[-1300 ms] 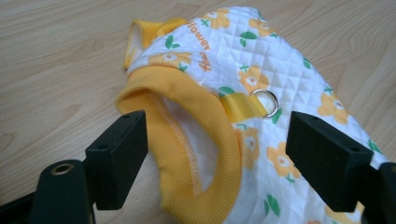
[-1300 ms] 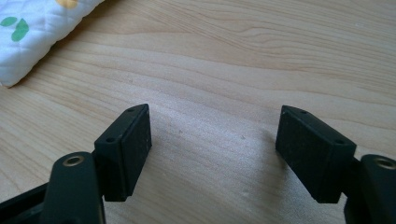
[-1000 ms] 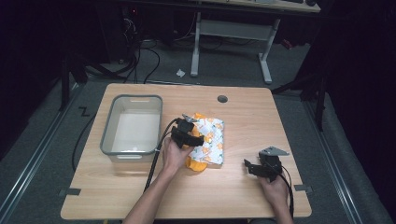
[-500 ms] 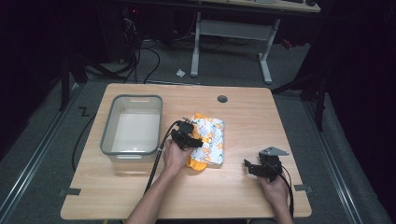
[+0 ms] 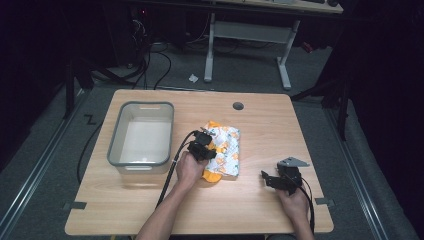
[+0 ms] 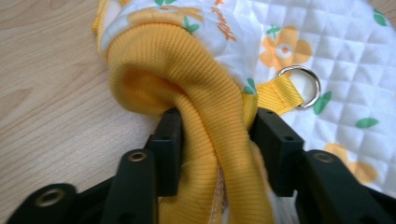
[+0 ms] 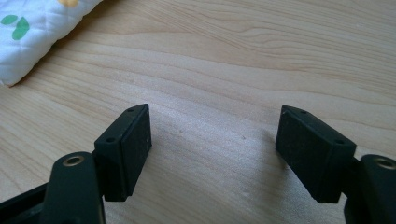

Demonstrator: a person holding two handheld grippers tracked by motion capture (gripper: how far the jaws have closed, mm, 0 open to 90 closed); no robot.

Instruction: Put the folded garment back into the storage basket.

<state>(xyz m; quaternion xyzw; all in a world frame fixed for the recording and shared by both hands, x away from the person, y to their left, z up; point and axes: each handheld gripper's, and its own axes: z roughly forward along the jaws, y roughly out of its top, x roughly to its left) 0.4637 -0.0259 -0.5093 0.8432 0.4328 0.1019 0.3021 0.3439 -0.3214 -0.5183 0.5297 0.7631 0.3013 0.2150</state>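
Observation:
A white quilted garment with orange flowers and a yellow ribbed knit edge lies in the middle of the table. My left gripper is at its left side. In the left gripper view my left gripper has just been closing, and its pads now press on the bunched yellow knit between them. A metal ring on a yellow strap sits just beyond the right jaw. My right gripper rests near the table's front right, open, with bare wood between its jaws.
A grey plastic bin stands left of the garment, with nothing in it. A round cable hole is in the tabletop at the back. A corner of the garment lies at the top left of the right gripper view.
The left gripper has shifted slightly toward the person along the garment's left edge, and its jaws have closed on the yellow knit. The right hand has stayed still.

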